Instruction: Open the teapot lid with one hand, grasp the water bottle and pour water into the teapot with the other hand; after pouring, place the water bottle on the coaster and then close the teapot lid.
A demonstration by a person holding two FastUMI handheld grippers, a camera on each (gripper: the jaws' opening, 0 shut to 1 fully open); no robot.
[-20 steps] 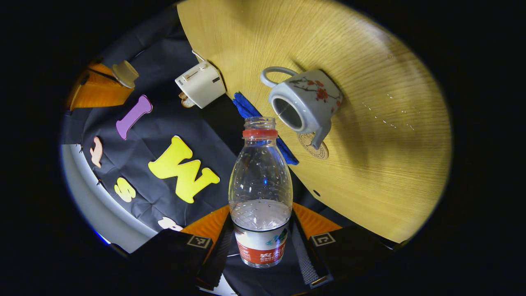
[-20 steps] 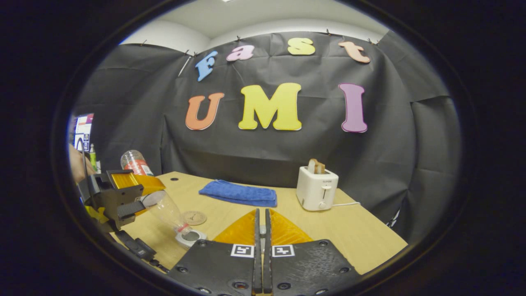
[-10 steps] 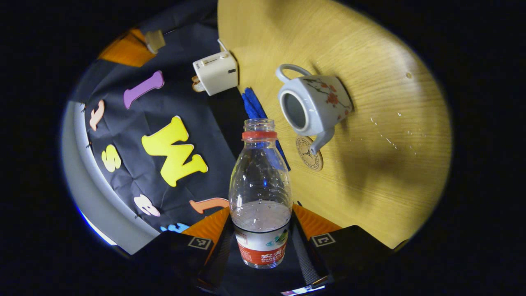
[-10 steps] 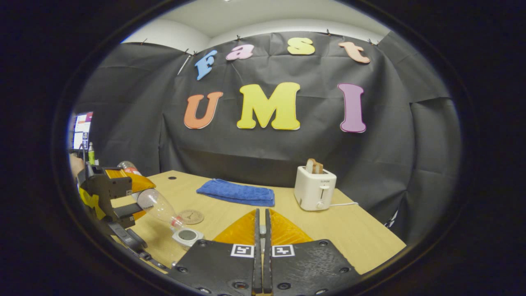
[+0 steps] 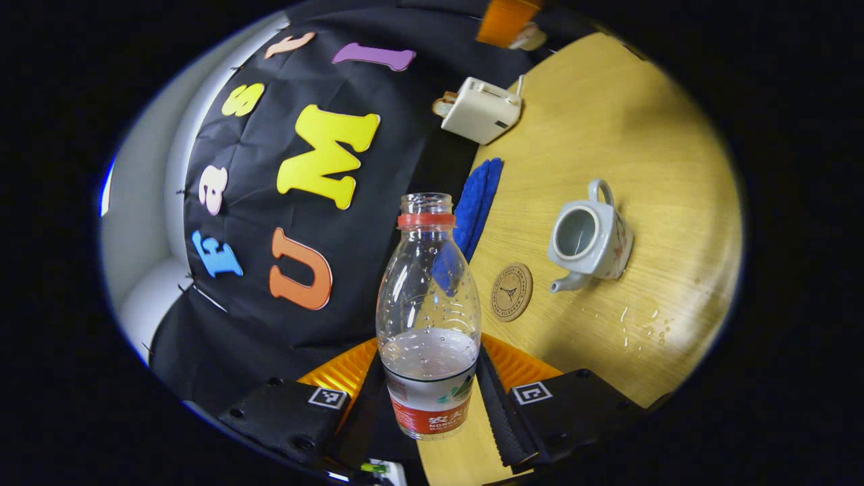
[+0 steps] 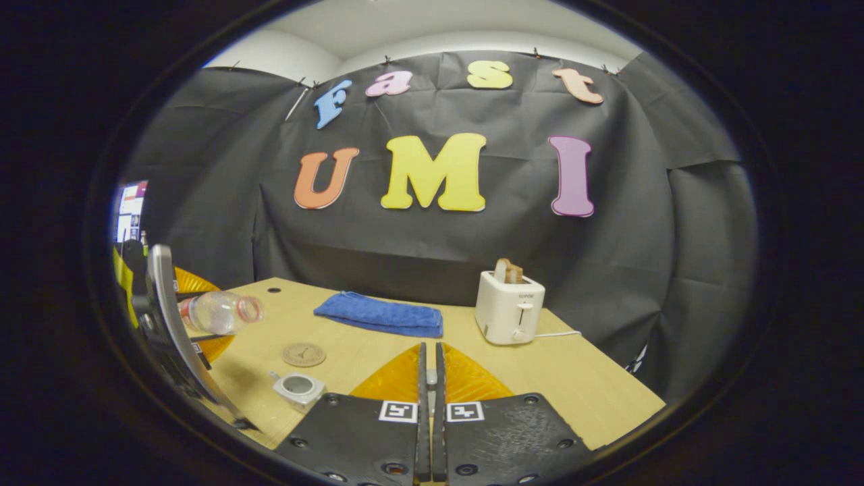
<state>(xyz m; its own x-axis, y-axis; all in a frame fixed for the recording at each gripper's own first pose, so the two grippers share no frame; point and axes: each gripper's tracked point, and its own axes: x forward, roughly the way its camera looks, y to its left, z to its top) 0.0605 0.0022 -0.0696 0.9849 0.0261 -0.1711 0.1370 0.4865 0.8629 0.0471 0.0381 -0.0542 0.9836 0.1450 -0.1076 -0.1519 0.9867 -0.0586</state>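
Water bottle (image 5: 428, 317) sits clamped in the left claw (image 5: 428, 405), both fingers pressing its labelled lower body, with a little water left in the bottom. Its mouth is uncapped, a red ring around the neck. From the right gripper view the bottle (image 6: 219, 312) lies nearly level in that left claw (image 6: 177, 317), held above the desk's left side, mouth pointing toward the middle of the desk.

Beyond the bottle, the round coaster (image 5: 511, 291) lies flat on the desk (image 5: 607, 135), bare, just beside the teapot's spout. The teapot (image 5: 590, 238) stands upright with its top open, handle on the side away from the coaster. Small drops of water (image 5: 641, 324) spot the wood near the teapot.

Farther back, a folded blue cloth (image 5: 477, 202) lies near the desk's rear edge, and a white toaster (image 5: 480, 109) stands beside it with toast in its slot.

The right claw (image 6: 430, 405) is clenched, its fingers pressed together with only a thin slit between them; I cannot tell whether anything is pinched there. It hangs above the near edge of the desk (image 6: 574, 378), the teapot (image 6: 297, 388) just to its left and the coaster (image 6: 304, 354) a bit farther on.
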